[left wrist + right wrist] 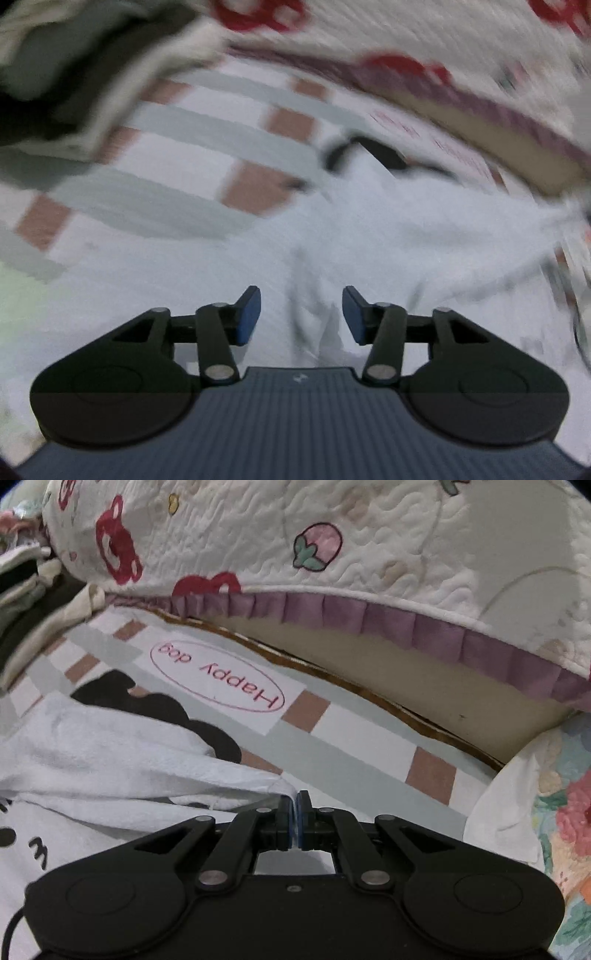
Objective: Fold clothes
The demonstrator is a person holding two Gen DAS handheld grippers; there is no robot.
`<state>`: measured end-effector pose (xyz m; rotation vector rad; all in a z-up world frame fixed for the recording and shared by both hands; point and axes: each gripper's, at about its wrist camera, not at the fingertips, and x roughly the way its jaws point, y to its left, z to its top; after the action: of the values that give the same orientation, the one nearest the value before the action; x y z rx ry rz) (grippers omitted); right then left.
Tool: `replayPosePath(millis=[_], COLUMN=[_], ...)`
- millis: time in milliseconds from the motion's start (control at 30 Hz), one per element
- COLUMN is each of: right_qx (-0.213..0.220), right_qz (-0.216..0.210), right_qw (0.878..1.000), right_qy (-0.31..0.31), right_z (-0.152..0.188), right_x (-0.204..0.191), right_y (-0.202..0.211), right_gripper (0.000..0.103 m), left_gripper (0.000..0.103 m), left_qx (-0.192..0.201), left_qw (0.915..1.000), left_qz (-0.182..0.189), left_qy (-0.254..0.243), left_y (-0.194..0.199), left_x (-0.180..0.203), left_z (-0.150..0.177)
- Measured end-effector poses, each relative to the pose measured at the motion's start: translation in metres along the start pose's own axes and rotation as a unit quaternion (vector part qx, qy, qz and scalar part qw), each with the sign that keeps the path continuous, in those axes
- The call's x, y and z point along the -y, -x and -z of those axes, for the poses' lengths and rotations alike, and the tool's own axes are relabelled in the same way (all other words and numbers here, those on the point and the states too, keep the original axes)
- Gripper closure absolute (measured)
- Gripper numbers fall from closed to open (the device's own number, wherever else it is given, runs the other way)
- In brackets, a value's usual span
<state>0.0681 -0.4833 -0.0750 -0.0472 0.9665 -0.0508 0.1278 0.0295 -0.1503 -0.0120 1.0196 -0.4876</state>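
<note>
A white garment (110,753) with black printed shapes (155,705) lies crumpled on a checked bed sheet (351,753). My right gripper (295,801) is shut on a thin edge of this garment, which stretches away to the left from the pads. In the blurred left wrist view the same white garment (369,229) spreads under my left gripper (301,299). Its blue pads (249,314) stand apart above a raised wrinkle of the cloth and do not press on it.
A quilted white cover (369,535) with red and pink prints and a purple frill rises behind the sheet. Folded clothes (22,602) are stacked at the far left. A floral pillow (561,812) lies at the right. A "Happy dog" label (218,683) marks the sheet.
</note>
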Motion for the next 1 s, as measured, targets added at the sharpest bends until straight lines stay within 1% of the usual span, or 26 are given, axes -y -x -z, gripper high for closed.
replayPosePath(millis=[67,133,267,367,467,533,567,600,633,667,700,733,800,833,867,900,933,967,1000], right_qx=[0.000,0.003,0.001,-0.002,-0.001,-0.001,-0.002,-0.002,-0.002,-0.002,-0.001,0.006,0.035,0.057,0.071,0.081,0.080,0.076,0.060], right_qz=[0.002,0.001,0.002,0.003,0.005,0.004,0.004,0.005,0.005,0.006,0.006,0.003,-0.007,-0.013,-0.018,-0.019,-0.016,-0.012,-0.005], right_qw=[1.000,1.000,1.000,1.000,1.000,1.000,1.000,1.000,1.000,1.000,1.000,1.000,0.999,0.998,0.997,0.996,0.996,0.997,0.998], right_qy=[0.001,0.000,0.003,0.005,0.005,0.006,0.006,0.007,0.008,0.009,0.009,0.007,0.000,-0.010,-0.022,-0.032,-0.032,-0.029,-0.016], right_z=[0.000,0.001,0.003,0.003,0.002,0.002,0.003,0.002,0.002,0.002,0.002,0.001,-0.002,-0.005,-0.007,-0.009,-0.009,-0.010,-0.009], right_x=[0.000,-0.001,0.000,0.000,0.000,-0.001,-0.001,0.000,0.000,0.000,0.000,0.001,0.003,0.005,0.007,0.009,0.009,0.007,0.003], right_y=[-0.001,0.001,0.002,0.001,0.001,0.001,0.001,0.000,0.000,0.000,0.000,0.001,0.010,0.016,0.021,0.023,0.022,0.019,0.012], right_gripper=[0.100,0.100,0.099,0.099,0.099,0.099,0.099,0.099,0.099,0.099,0.099,0.100,0.101,0.101,0.101,0.101,0.101,0.101,0.101], left_gripper=[0.055,0.055,0.055,0.055,0.053,0.052,0.053,0.059,0.069,0.090,0.091,0.092,0.092,0.092,0.091,0.087,0.086,0.083,0.083], left_qx=[-0.016,-0.020,-0.015,-0.034,-0.058,-0.067,-0.071,-0.072,-0.066,-0.057,-0.046,-0.026,0.023,0.047,0.061,0.065,0.060,0.050,0.039], left_qw=[0.9983,0.9953,0.9915,0.9866,0.9792,0.9767,0.9752,0.9745,0.9745,0.9743,0.9748,0.9759,0.9771,0.9793,0.9830,0.9873,0.9911,0.9941,0.9960], left_qz=[-0.002,-0.004,-0.003,-0.011,-0.038,-0.061,-0.073,-0.082,-0.092,-0.103,-0.113,-0.122,-0.141,-0.143,-0.135,-0.121,-0.107,-0.094,-0.080], left_qy=[-0.056,-0.095,-0.129,-0.159,-0.191,-0.194,-0.196,-0.196,-0.194,-0.192,-0.187,-0.179,-0.157,-0.135,-0.108,-0.080,-0.051,-0.023,0.003], left_y=[-0.006,-0.007,-0.004,-0.010,-0.018,-0.023,-0.026,-0.027,-0.026,-0.025,-0.022,-0.017,-0.001,0.007,0.012,0.013,0.012,0.009,0.006], left_x=[0.020,0.034,0.046,0.055,0.062,0.063,0.064,0.064,0.063,0.063,0.062,0.060,0.052,0.045,0.037,0.027,0.018,0.010,0.002], left_z=[0.005,0.009,0.012,0.015,0.021,0.023,0.023,0.024,0.023,0.022,0.019,0.015,0.005,-0.001,-0.007,-0.010,-0.011,-0.010,-0.009])
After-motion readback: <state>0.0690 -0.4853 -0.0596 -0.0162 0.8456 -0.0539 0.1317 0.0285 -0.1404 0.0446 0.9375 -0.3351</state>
